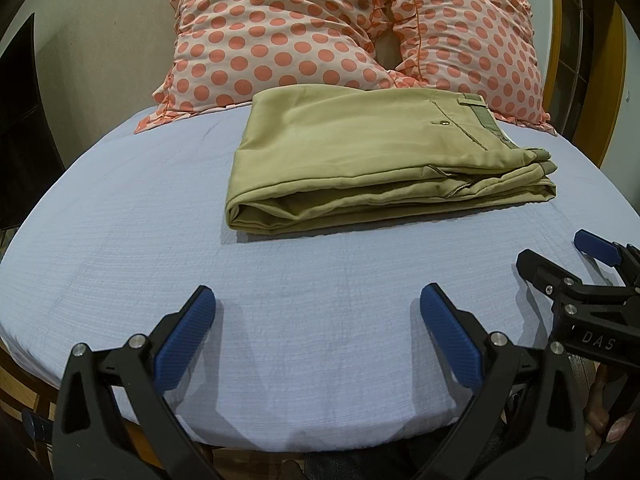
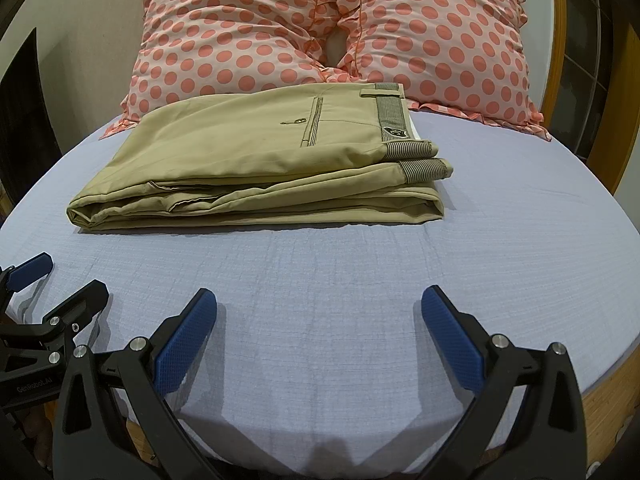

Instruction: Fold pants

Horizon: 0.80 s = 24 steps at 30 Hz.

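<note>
Khaki pants [image 1: 384, 160] sit folded at 12 o'clock by the polka-dot pillows [image 1: 352, 28]; left gripper [image 1: 318, 308] and right gripper [image 2: 319, 308] fingers wide, empty, looks finished.

pants [image 2: 256, 160] on bed [image 2: 500, 240] | pillows [image 2: 320, 28] behind pants

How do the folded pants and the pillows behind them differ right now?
The pants are plain khaki; the pillows are pink-white with coral polka dots. The pants lie flat in a folded stack; the pillows stand puffed up behind them. Both rest on the blue sheet, untouched by either open gripper.
</note>
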Motion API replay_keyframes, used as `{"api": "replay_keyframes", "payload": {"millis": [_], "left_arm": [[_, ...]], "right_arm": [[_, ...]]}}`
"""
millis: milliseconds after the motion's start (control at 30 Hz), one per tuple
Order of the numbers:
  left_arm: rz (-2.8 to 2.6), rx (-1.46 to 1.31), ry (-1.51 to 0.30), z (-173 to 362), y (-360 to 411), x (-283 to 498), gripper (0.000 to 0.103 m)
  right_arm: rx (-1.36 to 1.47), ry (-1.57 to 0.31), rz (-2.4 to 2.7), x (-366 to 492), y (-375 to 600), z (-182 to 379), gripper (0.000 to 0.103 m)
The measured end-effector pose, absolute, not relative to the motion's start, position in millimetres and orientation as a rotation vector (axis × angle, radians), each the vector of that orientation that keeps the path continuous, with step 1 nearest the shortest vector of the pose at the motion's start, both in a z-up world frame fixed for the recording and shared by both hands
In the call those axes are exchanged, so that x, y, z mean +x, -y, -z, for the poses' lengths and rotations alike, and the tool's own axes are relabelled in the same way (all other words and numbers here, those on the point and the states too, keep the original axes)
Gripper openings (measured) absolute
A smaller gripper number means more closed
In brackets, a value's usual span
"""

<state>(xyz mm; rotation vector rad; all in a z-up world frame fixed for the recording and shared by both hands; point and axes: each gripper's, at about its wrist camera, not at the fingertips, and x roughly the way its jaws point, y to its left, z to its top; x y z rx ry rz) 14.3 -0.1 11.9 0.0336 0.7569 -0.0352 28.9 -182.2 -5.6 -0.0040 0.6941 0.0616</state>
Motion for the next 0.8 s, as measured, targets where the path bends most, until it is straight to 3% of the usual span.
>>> {"api": "replay_keyframes", "payload": {"millis": [800], "left_arm": [[0.034, 0.032, -0.767, -13.3, -0.1, 15.0, 0.101]], "right_arm": [[-0.004, -0.693, -0.062, 28.9, 182.3, 5.6, 0.102]]}}
